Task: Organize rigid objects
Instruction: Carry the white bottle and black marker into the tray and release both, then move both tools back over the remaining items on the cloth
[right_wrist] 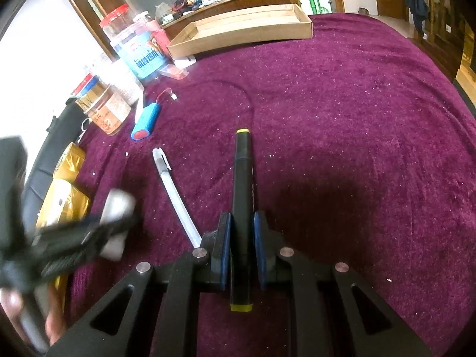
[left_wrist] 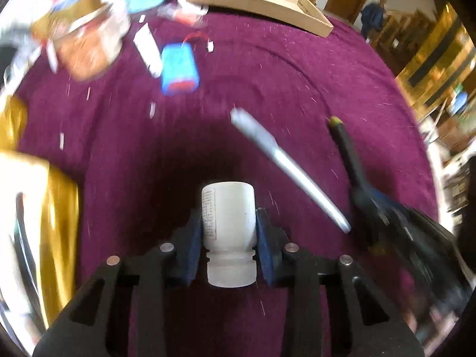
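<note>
My left gripper [left_wrist: 228, 226] is shut on a white plastic bottle [left_wrist: 228, 217] and holds it above the purple cloth [left_wrist: 282, 83]; it also shows blurred in the right wrist view [right_wrist: 117, 208]. My right gripper [right_wrist: 242, 232] is shut on a black marker with yellow ends [right_wrist: 242, 178]; the marker also shows in the left wrist view [left_wrist: 346, 148]. A white capped pen [right_wrist: 175, 196] lies on the cloth between the two grippers; it also shows in the left wrist view [left_wrist: 285, 166]. A blue battery pack with a red wire [right_wrist: 145, 121] lies further off.
A long shallow cardboard tray [right_wrist: 238, 31] lies at the far edge of the table. Jars and tubs [right_wrist: 142, 50] crowd the far left. Gold-wrapped packs [right_wrist: 67, 190] sit at the left edge. Small white bits dot the cloth.
</note>
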`<state>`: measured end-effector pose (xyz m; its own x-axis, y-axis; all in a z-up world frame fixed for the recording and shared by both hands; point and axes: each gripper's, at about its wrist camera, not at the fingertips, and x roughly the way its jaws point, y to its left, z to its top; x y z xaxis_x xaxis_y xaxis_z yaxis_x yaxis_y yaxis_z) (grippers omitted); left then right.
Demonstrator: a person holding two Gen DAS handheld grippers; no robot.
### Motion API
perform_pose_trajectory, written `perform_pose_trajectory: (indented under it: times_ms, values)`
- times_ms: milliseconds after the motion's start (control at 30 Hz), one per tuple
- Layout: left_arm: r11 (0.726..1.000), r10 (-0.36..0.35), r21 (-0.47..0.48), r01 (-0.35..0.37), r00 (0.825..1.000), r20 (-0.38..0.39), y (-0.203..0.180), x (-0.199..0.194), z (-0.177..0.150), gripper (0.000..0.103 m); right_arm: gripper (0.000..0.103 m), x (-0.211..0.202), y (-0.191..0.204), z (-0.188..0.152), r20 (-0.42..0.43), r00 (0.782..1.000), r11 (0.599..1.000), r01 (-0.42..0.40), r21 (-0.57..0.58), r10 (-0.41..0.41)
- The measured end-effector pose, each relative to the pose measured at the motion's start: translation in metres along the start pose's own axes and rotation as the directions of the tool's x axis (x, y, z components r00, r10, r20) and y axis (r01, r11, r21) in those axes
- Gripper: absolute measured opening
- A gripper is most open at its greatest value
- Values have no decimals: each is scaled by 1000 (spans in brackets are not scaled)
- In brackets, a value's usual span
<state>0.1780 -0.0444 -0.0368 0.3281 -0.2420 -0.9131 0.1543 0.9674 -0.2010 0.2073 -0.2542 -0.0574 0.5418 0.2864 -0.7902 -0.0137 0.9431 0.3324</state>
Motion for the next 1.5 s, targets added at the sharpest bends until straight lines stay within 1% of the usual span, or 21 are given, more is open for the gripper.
perform_pose_trajectory:
  times_ms: [33,67,100,167,233,267,333,433,500,567,633,667,733,800,867,933,1133,1233,1333,1400,1500]
  values:
    - [999,-41,-17,41,999,0,1,-8,-7,30,13,-3,2,-1,18,1000,1000,-26,-1,26]
    - [996,-87,-33,88,996,5,4,-21,-24,30,13,-7,5,-1,32,998,999,-47,-11,47]
    - [992,-115,-41,115,993,9,7,-31,-35,30,13,-10,9,-1,50,997,998,-60,-24,61]
    - [978,-195,-76,196,980,29,22,-62,-65,30,13,-15,18,-4,74,993,994,-93,-52,97]
    - [966,-234,-95,239,970,66,37,-90,-87,31,13,-19,29,-8,87,988,989,-119,-89,127]
    - [963,-238,-104,248,966,97,49,-108,-99,31,13,-21,34,-11,86,987,988,-128,-90,136]
    - [959,-227,-136,247,963,145,76,-140,-118,31,14,-32,47,-21,80,980,982,-180,-60,184]
    - [957,-166,-201,207,965,206,123,-176,-140,31,14,-59,95,-47,92,956,956,-269,-115,280]
    - [957,-94,-247,149,970,222,153,-188,-153,31,14,-74,135,-70,79,930,925,-344,-163,359]
    - [955,-35,-280,101,972,232,179,-192,-162,31,14,-83,177,-94,38,898,884,-424,-195,439]
    - [950,-9,-301,82,972,237,196,-191,-168,31,14,-82,219,-116,-23,868,843,-487,-229,495]
    - [948,4,-311,73,971,240,206,-189,-174,31,14,-80,241,-128,-51,868,833,-490,-257,495]
    - [949,16,-311,61,971,238,215,-183,-178,31,14,-70,272,-144,-98,879,827,-473,-302,467]
    - [951,37,-308,35,974,224,219,-175,-181,31,14,-57,291,-155,-131,897,836,-442,-326,423]
    - [950,23,-309,42,979,205,224,-167,-183,31,14,-40,305,-161,-154,911,849,-413,-329,384]
    - [947,16,-318,48,980,196,230,-163,-184,31,14,-29,314,-164,-149,935,865,-355,-355,323]
    - [952,3,-302,48,986,166,241,-151,-182,31,14,-9,330,-167,-133,966,875,-256,-412,220]
    - [947,-9,-317,54,990,141,249,-144,-181,32,14,-4,330,-166,-140,967,881,-252,-400,213]
    - [947,-23,-313,69,989,149,252,-145,-182,32,14,-5,331,-167,-150,962,876,-272,-398,230]
    - [949,-28,-308,74,988,152,251,-146,-182,35,15,-6,329,-167,-154,959,875,-279,-395,237]
    - [951,-23,-300,73,986,166,248,-152,-183,45,15,-11,325,-167,-163,949,870,-312,-381,269]
